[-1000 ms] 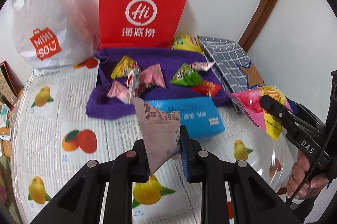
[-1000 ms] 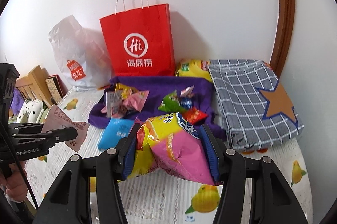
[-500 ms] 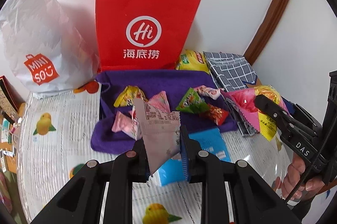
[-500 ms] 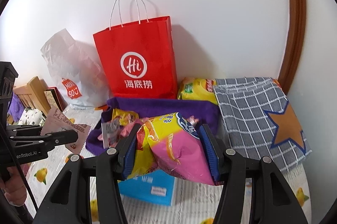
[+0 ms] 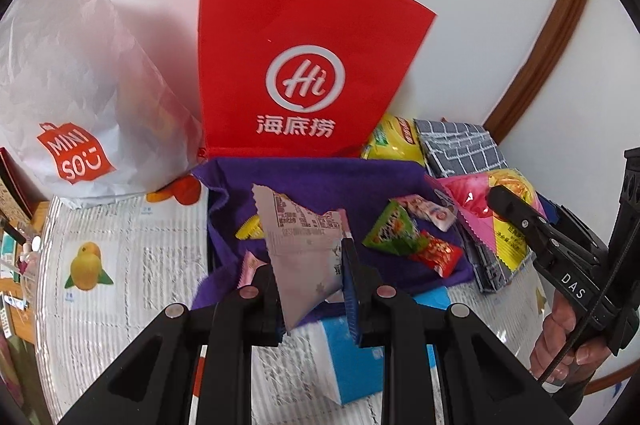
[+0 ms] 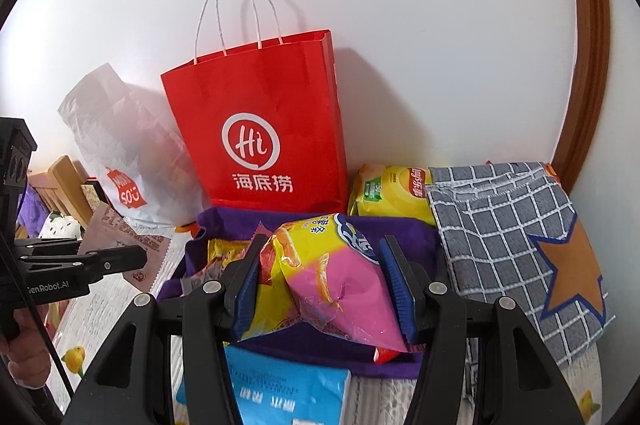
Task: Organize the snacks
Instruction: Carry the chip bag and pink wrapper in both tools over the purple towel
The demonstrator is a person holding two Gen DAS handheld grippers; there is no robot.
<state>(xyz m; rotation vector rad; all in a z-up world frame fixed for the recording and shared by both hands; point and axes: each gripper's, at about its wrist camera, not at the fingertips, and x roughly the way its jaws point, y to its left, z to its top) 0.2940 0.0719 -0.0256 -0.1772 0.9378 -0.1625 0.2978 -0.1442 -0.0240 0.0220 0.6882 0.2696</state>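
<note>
Our left jaws (image 5: 310,279) stay clenched on the pale packet (image 5: 304,245) and our right jaws (image 6: 320,289) on the chip bag (image 6: 332,265) as both have advanced over the purple cloth (image 5: 320,177), nearing the red bag (image 5: 304,65), probably their destination.

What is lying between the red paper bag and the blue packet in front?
A purple cloth with small snack packets on it lies between the red bag and the blue packet. The left wrist view shows it best.
</note>
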